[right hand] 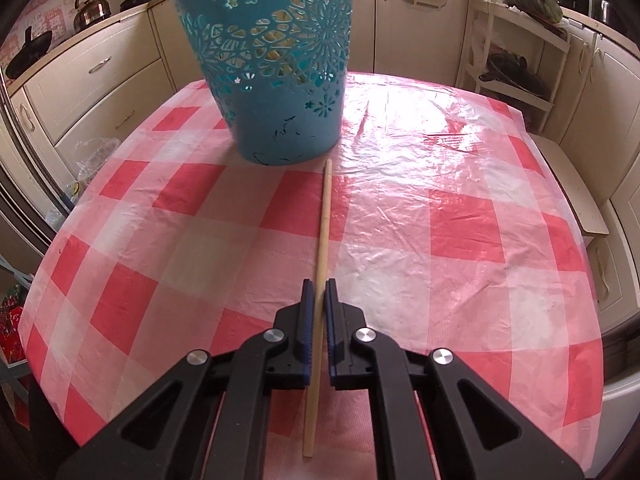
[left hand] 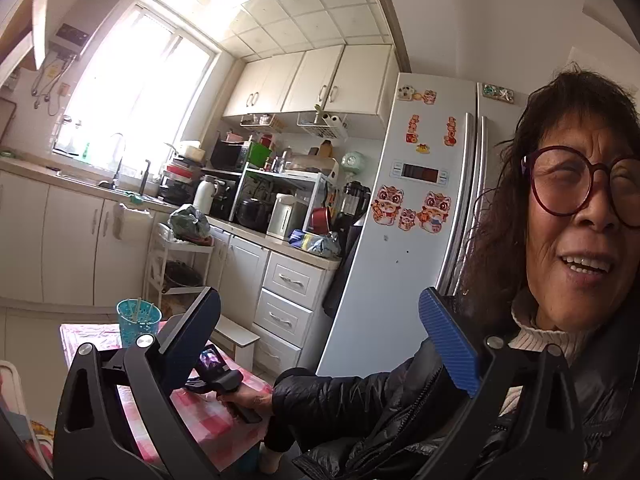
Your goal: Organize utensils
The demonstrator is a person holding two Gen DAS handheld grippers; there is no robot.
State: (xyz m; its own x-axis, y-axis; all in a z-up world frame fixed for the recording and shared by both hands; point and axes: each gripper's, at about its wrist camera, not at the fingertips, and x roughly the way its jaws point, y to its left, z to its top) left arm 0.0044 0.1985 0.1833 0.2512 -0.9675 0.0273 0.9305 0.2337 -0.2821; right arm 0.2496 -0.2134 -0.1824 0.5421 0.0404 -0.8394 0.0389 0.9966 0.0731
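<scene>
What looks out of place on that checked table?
One wooden chopstick lies on the pink checked tablecloth outside the blue cutout holder, with the right gripper shut on it. Dark marks near the holder's base might be cracks.

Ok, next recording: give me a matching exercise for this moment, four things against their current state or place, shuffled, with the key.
Things:
1. left gripper
2. right gripper
3. teal perforated plastic basket
4. pale wooden chopstick

States:
A. stands upright on the red-and-white checked tablecloth
B. jaws wide apart, nothing between them
C. clamped between blue pads, its far tip near the basket's base
D. shut on a thin stick

Pairs: 1-B, 2-D, 3-A, 4-C
</scene>
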